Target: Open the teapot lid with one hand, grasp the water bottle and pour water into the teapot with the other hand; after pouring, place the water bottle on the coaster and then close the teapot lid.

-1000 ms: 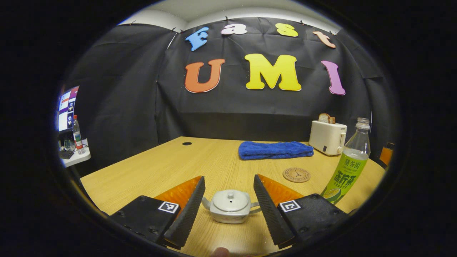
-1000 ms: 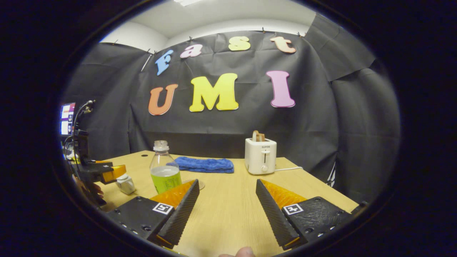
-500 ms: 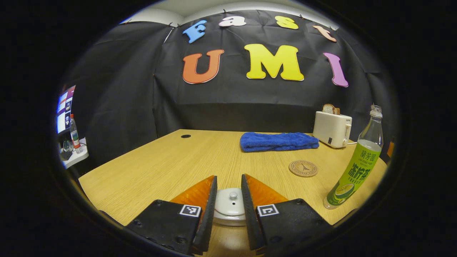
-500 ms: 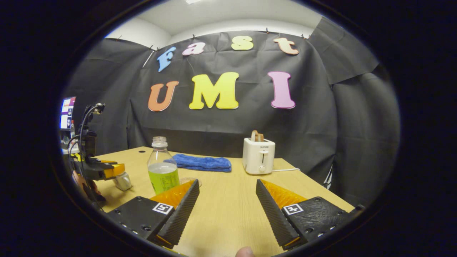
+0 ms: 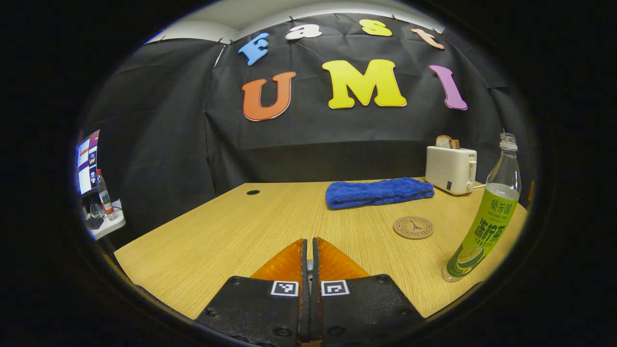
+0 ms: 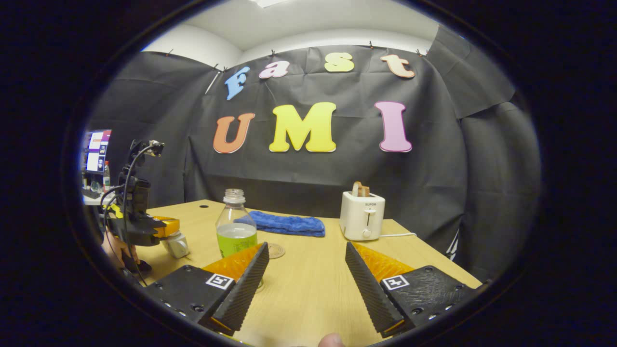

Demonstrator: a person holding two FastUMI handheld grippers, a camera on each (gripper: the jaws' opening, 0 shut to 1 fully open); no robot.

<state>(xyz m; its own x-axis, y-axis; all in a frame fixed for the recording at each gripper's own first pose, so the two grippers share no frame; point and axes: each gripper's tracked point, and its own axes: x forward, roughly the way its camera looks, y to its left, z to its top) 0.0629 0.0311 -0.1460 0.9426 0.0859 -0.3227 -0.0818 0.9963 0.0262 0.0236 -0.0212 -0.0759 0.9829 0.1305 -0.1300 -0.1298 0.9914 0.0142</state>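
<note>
teapot (image 6: 176,245) sits on the desk (image 5: 231,231) at the far left of the right gripper view, and the left tongs (image 6: 166,227) are right on top of it, at its lid. in the left gripper view the left tongs (image 5: 309,255) are clenched almost together with a thin sliver of something pale pinched in the slit between them; it looks like the lid knob, but it is too small to tell for sure.

the right tongs (image 6: 303,274) are spread wide, grasping nothing, low over the desk. the water bottle (image 6: 235,226) stands upright to the right of the teapot, just behind the right tongs' left finger, apart from it. its cap is off, with green-yellow liquid in the lower half. in the left gripper view the water bottle (image 5: 484,217) wears a green label with chinese characters and a lime picture.

the coaster (image 5: 413,227) lies flat just left of the water bottle, with a small tower drawing inside a ring of tiny writing, unreadable. behind the coaster are a folded blue towel (image 5: 378,192) and a white toaster (image 6: 362,217) holding bread; the small brand word on the toaster's front is too small to make out.
</note>
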